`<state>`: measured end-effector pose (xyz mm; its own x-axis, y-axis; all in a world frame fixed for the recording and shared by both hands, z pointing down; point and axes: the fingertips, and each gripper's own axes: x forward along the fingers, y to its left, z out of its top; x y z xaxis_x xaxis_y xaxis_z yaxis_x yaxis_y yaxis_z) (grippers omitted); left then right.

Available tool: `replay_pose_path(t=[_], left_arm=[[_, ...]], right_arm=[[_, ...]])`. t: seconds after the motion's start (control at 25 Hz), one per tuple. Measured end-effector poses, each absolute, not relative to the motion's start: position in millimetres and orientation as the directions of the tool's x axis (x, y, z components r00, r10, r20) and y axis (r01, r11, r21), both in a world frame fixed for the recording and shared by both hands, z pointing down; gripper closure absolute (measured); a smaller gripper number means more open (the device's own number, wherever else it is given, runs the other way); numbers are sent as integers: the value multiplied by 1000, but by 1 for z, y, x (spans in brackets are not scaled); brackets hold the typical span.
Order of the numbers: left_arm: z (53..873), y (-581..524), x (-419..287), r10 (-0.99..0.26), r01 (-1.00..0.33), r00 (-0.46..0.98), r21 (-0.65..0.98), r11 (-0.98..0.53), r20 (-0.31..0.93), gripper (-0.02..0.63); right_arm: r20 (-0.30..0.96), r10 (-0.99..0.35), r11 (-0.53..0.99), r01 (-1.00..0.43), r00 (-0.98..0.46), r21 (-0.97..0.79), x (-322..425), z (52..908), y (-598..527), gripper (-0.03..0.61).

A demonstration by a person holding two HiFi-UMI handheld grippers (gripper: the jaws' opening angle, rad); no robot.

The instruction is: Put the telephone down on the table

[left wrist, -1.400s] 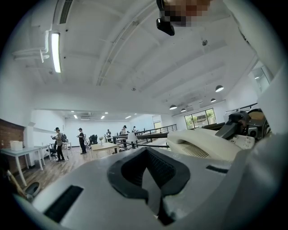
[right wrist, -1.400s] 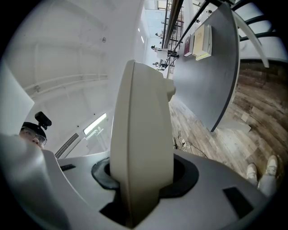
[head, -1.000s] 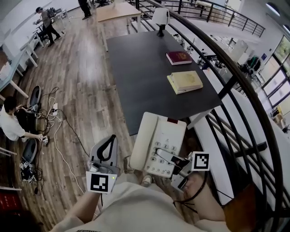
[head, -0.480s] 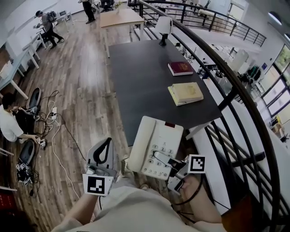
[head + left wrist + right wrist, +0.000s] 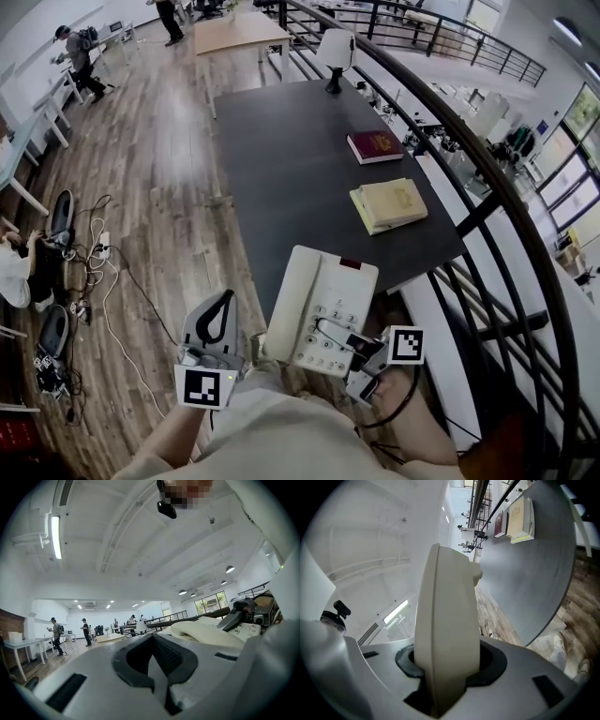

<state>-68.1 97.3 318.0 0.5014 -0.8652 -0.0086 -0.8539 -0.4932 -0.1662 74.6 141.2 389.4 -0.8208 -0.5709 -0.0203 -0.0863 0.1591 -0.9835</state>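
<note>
Head view: a person stands at the near end of a dark table [image 5: 281, 159], a gripper in each hand. The right gripper [image 5: 328, 330] carries a cream telephone [image 5: 319, 305] by its near right edge, keypad up, with the handset [image 5: 289, 302] lying in its cradle. The telephone hangs over the table's near edge and has not been set down; how high it sits above the top cannot be told. The left gripper [image 5: 226, 298] is just beside it, over the wooden floor, holding nothing. Farther along the table lie a yellow book [image 5: 389, 204] and a red book [image 5: 375, 145], with a lamp [image 5: 336, 52] at the far end. A railing [image 5: 487, 169] runs along the table's right side.

Left gripper view: its jaws are pressed together, with nothing between them. The telephone shows to the right.

Right gripper view: its jaws pinch the telephone's thin edge, and the body stands tall between them, with the table beyond.

Risks, as I judge them: the grip takes only one edge, so the telephone's weight could swing it in the pads or pull it free. A tilt could drop the handset from its cradle. Letting go too near the table's edge could tip the telephone onto the floor.
</note>
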Motion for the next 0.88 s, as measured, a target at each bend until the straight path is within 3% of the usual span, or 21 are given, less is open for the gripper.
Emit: replay_pose_path(t=[0.88], left_arm=[[313,-82,-93,-801,-792,599,-155,-590,-12,609]], right_arm=[[-14,-678,161,-130,-735,-978,43,378,-29,394]])
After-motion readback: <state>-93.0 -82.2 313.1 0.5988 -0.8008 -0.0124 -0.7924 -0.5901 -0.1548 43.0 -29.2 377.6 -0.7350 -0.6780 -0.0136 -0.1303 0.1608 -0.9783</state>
